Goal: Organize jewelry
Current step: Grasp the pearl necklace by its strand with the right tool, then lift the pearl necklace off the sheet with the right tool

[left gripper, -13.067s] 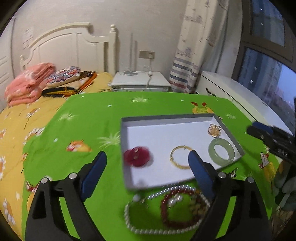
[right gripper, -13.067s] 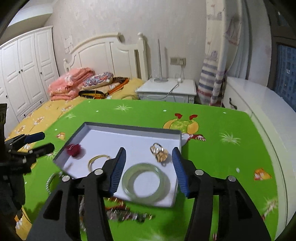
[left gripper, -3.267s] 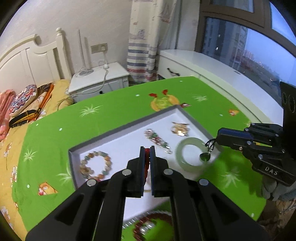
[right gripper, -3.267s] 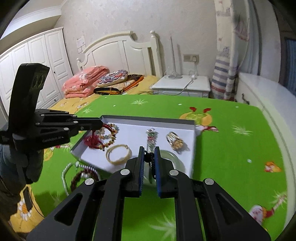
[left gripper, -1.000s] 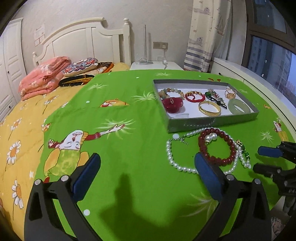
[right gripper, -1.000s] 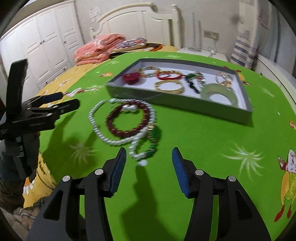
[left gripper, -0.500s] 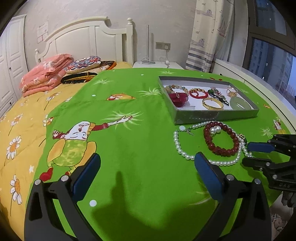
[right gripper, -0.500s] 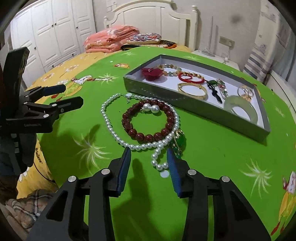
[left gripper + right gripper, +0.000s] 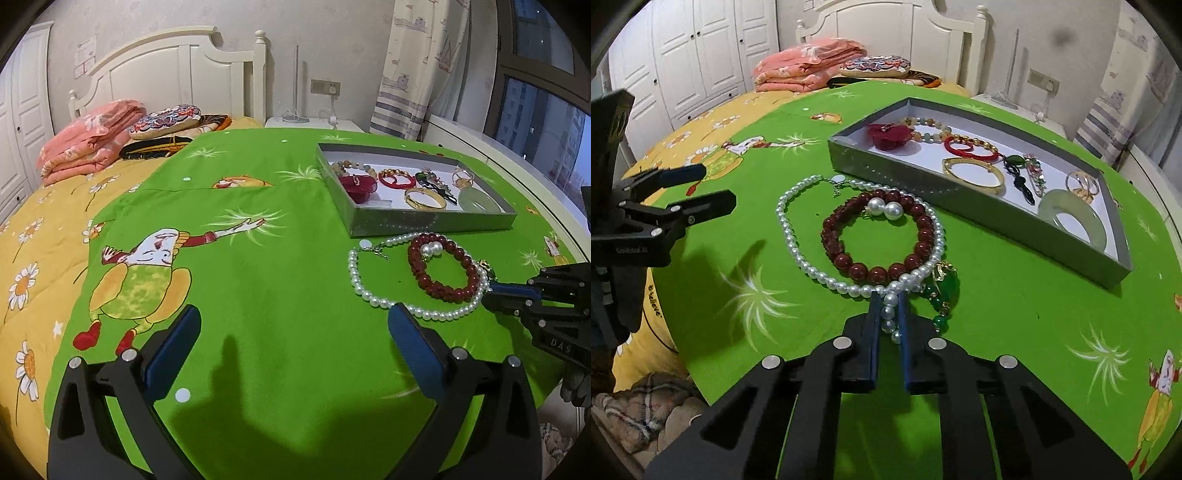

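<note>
A white pearl necklace (image 9: 790,236) lies in a loop on the green bedspread, around a dark red bead bracelet (image 9: 875,273) with two pearl earrings (image 9: 886,208) on it. My right gripper (image 9: 888,306) is shut on the necklace's near strand, next to a green pendant (image 9: 947,288). The grey tray (image 9: 979,214) behind holds a jade bangle (image 9: 1075,218), a gold bangle (image 9: 973,173) and several other pieces. My left gripper (image 9: 291,325) is open and empty, well left of the necklace (image 9: 369,291); it also shows in the right wrist view (image 9: 709,188).
The green bedspread (image 9: 240,258) ends close in front. A yellow quilt (image 9: 37,221) lies to the left, with folded pink blankets (image 9: 88,140) and a headboard behind. A white nightstand (image 9: 310,122) and a window ledge (image 9: 498,147) stand beyond the tray.
My right gripper has moved forward and closed on the near strand of the pearl necklace. My left gripper stays open and has hardly moved.
</note>
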{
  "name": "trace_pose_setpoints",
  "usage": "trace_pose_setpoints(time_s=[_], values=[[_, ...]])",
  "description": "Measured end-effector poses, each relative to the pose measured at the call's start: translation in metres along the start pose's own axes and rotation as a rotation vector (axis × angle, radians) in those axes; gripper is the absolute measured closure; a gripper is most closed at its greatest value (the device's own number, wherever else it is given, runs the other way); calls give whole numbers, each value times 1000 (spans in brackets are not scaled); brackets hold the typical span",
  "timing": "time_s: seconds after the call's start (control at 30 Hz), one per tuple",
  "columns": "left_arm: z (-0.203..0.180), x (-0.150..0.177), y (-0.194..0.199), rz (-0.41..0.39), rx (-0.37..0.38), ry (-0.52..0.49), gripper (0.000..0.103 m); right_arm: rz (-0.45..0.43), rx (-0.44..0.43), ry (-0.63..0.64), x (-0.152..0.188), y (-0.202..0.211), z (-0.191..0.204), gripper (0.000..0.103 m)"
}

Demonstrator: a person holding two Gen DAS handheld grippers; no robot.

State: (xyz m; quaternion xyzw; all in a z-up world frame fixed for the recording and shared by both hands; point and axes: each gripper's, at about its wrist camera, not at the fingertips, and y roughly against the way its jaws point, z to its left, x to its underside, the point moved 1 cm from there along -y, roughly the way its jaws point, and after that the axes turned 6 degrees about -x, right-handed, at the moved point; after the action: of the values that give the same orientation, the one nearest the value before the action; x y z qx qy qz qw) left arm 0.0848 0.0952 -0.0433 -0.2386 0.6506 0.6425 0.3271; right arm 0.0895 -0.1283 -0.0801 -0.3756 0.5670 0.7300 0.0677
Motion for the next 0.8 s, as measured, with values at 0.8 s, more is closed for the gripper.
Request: trace_pose_setpoints(time_s=[0.8], values=[[-12,1,1,8,21,-26,5,-434,52,57,-78,122,26,95]])
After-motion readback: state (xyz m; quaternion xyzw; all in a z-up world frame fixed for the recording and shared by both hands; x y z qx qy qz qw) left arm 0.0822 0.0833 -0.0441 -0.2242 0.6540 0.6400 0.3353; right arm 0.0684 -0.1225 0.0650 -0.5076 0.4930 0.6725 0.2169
